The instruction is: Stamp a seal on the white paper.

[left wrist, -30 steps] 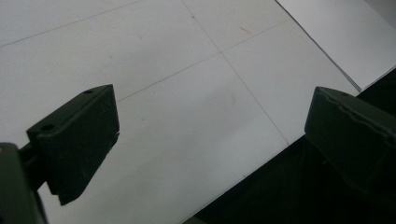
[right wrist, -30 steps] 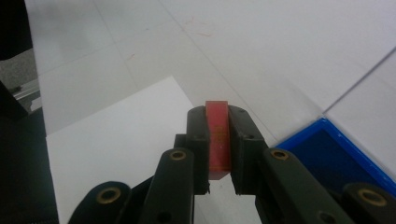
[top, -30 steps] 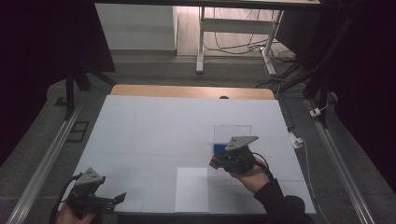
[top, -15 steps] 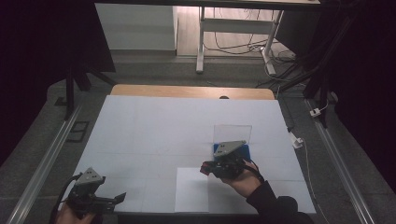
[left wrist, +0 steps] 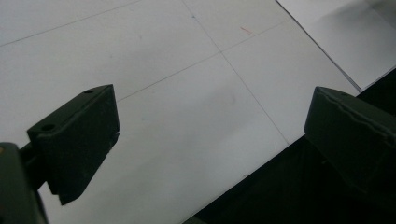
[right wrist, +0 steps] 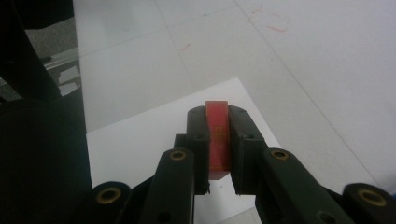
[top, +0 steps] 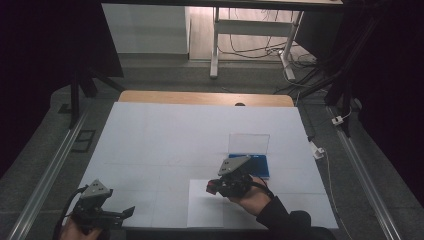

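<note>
Right gripper (right wrist: 218, 140): jaws clamped on red block (right wrist: 217, 133), its lower end hidden by pads | Left gripper (left wrist: 210, 135): jaws apart, nothing between | Blue box (top: 248, 162): partly hidden behind right gripper.

The table top (top: 165, 135) looks like smooth white board, matt, with thin lines across it. Its far edge (top: 200, 97) looks like light brown wood. A sheet (top: 205, 212) of white paper lies flat at the near side, smooth and a bit brighter than the board. The block (right wrist: 217, 135) looks like red plastic, smooth and a little shiny. The right gripper (right wrist: 217, 140) has black matt plastic arms with small brass-coloured metal rings. The left gripper (left wrist: 210, 135) has dull black pads that look a bit rough. The box (top: 248, 155) at the right has a clear shiny plastic lid and a blue base. The floor (top: 45, 150) around looks like rough grey carpet.
</note>
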`<state>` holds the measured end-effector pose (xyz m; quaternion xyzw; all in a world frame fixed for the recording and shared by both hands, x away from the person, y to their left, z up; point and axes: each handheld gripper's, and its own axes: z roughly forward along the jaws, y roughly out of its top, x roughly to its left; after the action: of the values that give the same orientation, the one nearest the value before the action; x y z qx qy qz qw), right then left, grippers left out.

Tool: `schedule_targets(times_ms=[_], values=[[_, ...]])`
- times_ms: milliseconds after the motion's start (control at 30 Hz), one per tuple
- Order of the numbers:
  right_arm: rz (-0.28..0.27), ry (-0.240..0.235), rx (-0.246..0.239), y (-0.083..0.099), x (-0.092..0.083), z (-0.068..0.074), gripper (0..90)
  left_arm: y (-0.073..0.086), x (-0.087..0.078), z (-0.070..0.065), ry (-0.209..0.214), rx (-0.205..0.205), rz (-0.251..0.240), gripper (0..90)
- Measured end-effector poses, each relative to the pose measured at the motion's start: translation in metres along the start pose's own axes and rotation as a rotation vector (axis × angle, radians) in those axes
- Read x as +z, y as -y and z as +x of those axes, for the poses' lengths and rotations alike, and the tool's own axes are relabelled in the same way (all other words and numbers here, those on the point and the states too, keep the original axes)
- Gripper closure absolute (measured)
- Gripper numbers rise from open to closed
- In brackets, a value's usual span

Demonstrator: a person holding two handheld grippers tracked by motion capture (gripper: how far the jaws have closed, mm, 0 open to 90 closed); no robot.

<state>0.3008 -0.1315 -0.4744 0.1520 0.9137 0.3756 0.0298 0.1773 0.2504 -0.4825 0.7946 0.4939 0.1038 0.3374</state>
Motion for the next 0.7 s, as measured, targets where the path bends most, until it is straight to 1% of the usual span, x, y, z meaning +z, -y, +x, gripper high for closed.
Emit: schedule_targets(times_ms=[100, 200, 267, 300, 333, 367, 433, 700], values=[[0.013, -0.009, -0.023, 0.000, 0.005, 0.003, 80.2, 0.000, 0.000, 0.000, 0.000, 0.000, 0.000, 3.4], [0.020, -0.020, -0.032, -0.001, 0.010, 0.006, 80.2, 0.000, 0.000, 0.000, -0.002, 0.001, 0.000, 3.4], [0.035, -0.023, -0.051, 0.000, 0.013, 0.008, 80.2, 0.000, 0.000, 0.000, 0.000, 0.000, 0.000, 3.5], [0.036, -0.026, -0.050, 0.000, 0.015, 0.010, 80.2, 0.000, 0.000, 0.000, 0.000, 0.000, 0.000, 3.5], [0.044, -0.027, -0.062, 0.000, 0.017, 0.010, 80.2, 0.000, 0.000, 0.000, 0.000, 0.000, 0.000, 3.5], [0.046, -0.028, -0.059, 0.000, 0.018, 0.012, 80.2, 0.000, 0.000, 0.000, 0.000, 0.000, 0.000, 3.5], [0.060, -0.029, -0.080, 0.000, 0.021, 0.012, 80.2, 0.000, 0.000, 0.000, -0.001, 0.000, 0.000, 3.5], [0.088, -0.024, -0.112, 0.003, 0.029, 0.014, 80.2, 0.000, 0.000, 0.000, -0.002, -0.001, -0.002, 3.5]])
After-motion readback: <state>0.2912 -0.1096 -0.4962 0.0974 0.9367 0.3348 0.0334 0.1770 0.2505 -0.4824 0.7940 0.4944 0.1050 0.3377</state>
